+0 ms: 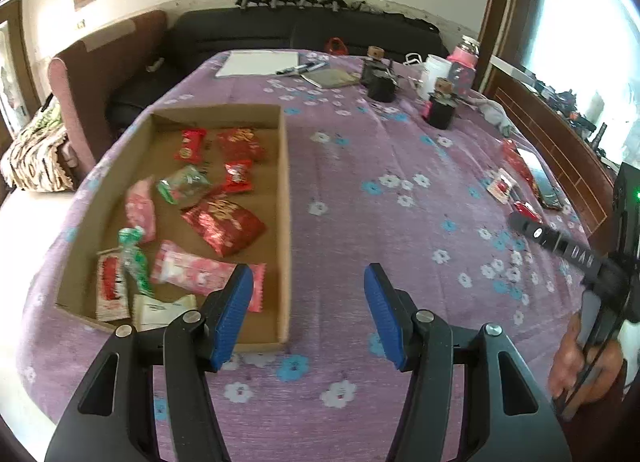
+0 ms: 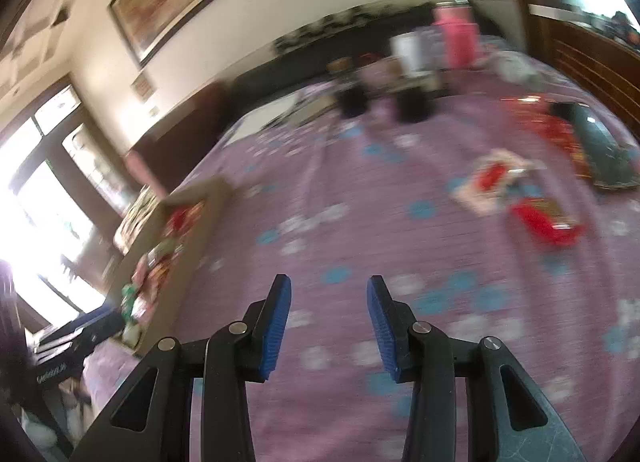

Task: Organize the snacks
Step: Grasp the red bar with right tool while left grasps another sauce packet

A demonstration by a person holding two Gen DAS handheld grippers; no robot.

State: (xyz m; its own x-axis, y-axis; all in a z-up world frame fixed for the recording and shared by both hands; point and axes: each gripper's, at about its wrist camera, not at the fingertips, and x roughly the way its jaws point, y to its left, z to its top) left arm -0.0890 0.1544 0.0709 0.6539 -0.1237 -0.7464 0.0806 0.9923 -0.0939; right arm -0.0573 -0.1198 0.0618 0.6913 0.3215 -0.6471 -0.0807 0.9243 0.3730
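Observation:
A shallow cardboard box (image 1: 285, 198) lies on the purple flowered tablecloth and holds several snack packets, among them a large red one (image 1: 224, 224) and a pink one (image 1: 192, 268). My left gripper (image 1: 308, 276) is open and empty, hovering at the box's near right corner. My right gripper (image 2: 329, 288) is open and empty above bare cloth; the view is blurred. Loose snacks lie to its right: a red packet (image 2: 544, 218) and a white-and-red packet (image 2: 490, 178). They also show in the left wrist view (image 1: 500, 186). The box (image 2: 200, 198) sits at its left.
At the table's far end stand a pink bottle (image 1: 464, 62), a white mug (image 1: 434, 70), two dark holders (image 1: 440, 110), a white notebook (image 1: 260, 62) and pens. A phone (image 1: 540, 178) lies at the right edge. A black sofa stands behind the table.

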